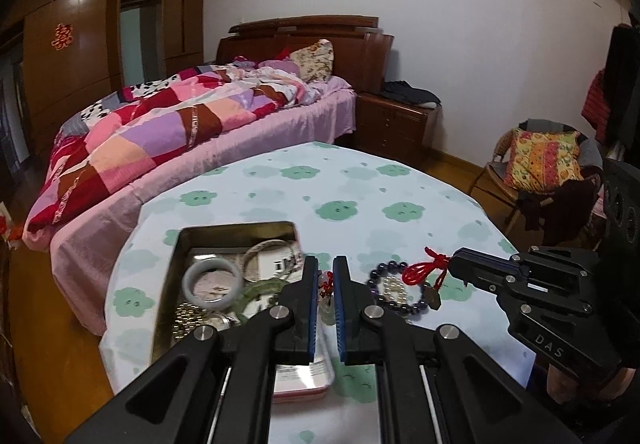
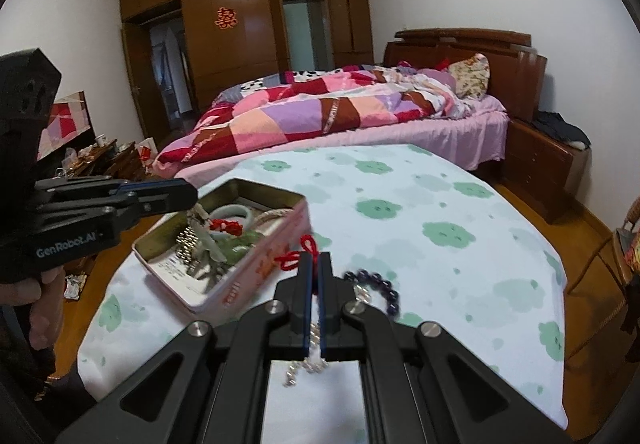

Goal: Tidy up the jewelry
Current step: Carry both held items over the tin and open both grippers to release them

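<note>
An open tin box (image 1: pixel 236 230) (image 2: pixel 256 272) on the table holds a pale jade bangle (image 1: pixel 212 278), a silver bangle (image 1: pixel 266 250), green and metal pieces. My left gripper (image 1: pixel 326 264) (image 2: pixel 192 194) hovers over the box's right side, shut on a red-knotted pendant (image 2: pixel 226 226) that hangs over the box. My right gripper (image 2: pixel 316 262) (image 1: pixel 454 262) is shut on a red cord (image 1: pixel 424 270) with a dark pendant (image 1: pixel 432 298), lifted above the table. A dark bead bracelet (image 1: pixel 394 290) (image 2: pixel 378 284) and a pearl strand (image 2: pixel 306 364) lie on the cloth right of the box.
The round table has a white cloth with green clouds (image 1: pixel 360 188). A bed with a patchwork quilt (image 1: pixel 160 124) stands close behind it. A nightstand (image 1: pixel 394 120) and a chair with a cushion (image 1: pixel 540 160) stand to the right.
</note>
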A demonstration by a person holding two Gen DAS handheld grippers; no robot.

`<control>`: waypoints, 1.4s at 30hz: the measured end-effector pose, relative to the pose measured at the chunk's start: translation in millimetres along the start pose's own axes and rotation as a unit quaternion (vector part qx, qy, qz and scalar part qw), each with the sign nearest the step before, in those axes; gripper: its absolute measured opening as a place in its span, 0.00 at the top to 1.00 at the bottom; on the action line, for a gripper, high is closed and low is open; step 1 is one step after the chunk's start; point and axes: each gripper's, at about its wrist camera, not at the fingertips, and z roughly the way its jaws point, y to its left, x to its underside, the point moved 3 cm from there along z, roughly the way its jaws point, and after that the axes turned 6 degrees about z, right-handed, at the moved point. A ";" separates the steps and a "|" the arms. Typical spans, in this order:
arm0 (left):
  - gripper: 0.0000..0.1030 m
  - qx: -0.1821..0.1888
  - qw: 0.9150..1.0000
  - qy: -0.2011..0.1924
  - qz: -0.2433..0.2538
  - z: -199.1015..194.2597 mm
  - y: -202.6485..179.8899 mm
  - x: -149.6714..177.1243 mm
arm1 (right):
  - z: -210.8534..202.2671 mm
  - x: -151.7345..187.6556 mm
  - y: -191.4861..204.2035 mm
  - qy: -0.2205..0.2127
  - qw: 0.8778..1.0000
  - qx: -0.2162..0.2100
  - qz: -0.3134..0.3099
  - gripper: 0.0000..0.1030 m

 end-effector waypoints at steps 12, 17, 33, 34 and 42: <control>0.94 -0.029 0.999 -0.007 -0.034 -9.3 40.5 2.1 | 17.9 -17.5 42.9 -0.003 0.999 -0.031 -0.042 0.97; 0.94 -0.044 0.998 -0.005 -0.041 -9.0 52.3 6.0 | 27.3 -21.9 54.9 0.001 0.998 -0.044 -0.051 0.97; 0.94 -0.058 0.996 0.020 -0.069 5.1 77.1 27.3 | 59.4 -20.0 90.8 0.025 0.994 -0.067 -0.080 0.97; 0.94 -0.058 0.996 0.021 -0.070 5.8 78.2 28.5 | 61.3 -19.6 91.4 0.027 0.994 -0.067 -0.081 0.97; 0.94 -0.059 0.995 0.033 -0.080 14.3 85.6 37.9 | 72.4 -12.0 98.1 0.042 0.993 -0.068 -0.088 0.97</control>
